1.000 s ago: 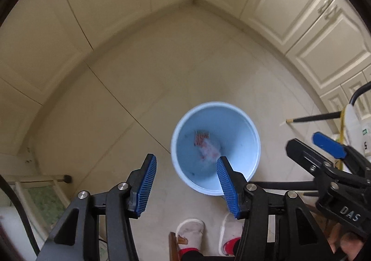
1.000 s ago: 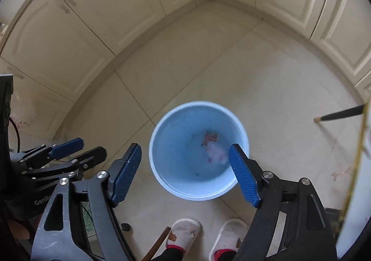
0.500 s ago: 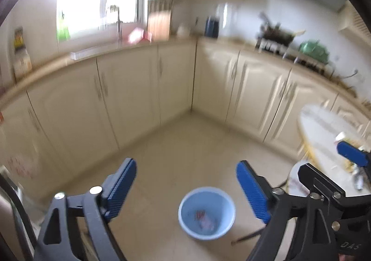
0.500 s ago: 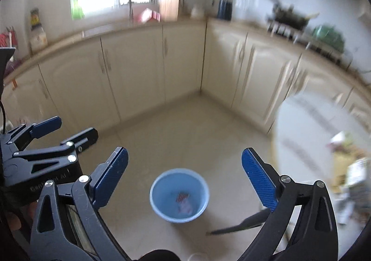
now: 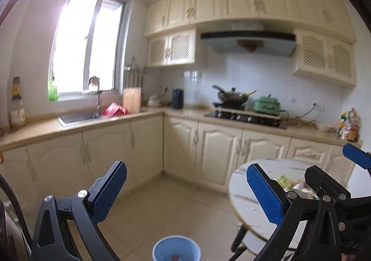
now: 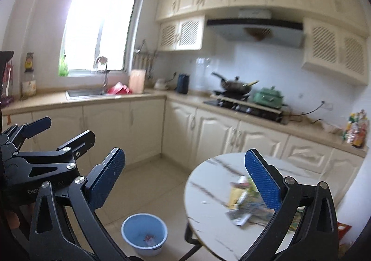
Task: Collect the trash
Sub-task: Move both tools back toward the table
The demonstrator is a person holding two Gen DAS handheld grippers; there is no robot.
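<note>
A light blue bin point(image 6: 144, 233) stands on the floor left of a round white marble table point(image 6: 208, 196); red and white scraps lie in it. The bin also shows at the bottom of the left wrist view point(image 5: 176, 248). A pile of wrappers and paper trash point(image 6: 243, 200) lies on the table, also glimpsed in the left wrist view point(image 5: 289, 183). My left gripper point(image 5: 185, 193) is open and empty, raised above the floor. My right gripper point(image 6: 185, 182) is open and empty, its right finger over the trash pile.
Cream cabinets point(image 5: 143, 145) run along an L-shaped counter with a sink point(image 5: 78, 117), a stove with a wok point(image 5: 234, 98) and a green pot point(image 6: 267, 97). Bottles point(image 6: 357, 131) stand at the far right. A window point(image 5: 85, 52) is on the left.
Both grippers have tilted up from looking straight down into the bin to facing across the kitchen. The table with trash has come into view. Both jaws opened wider.
</note>
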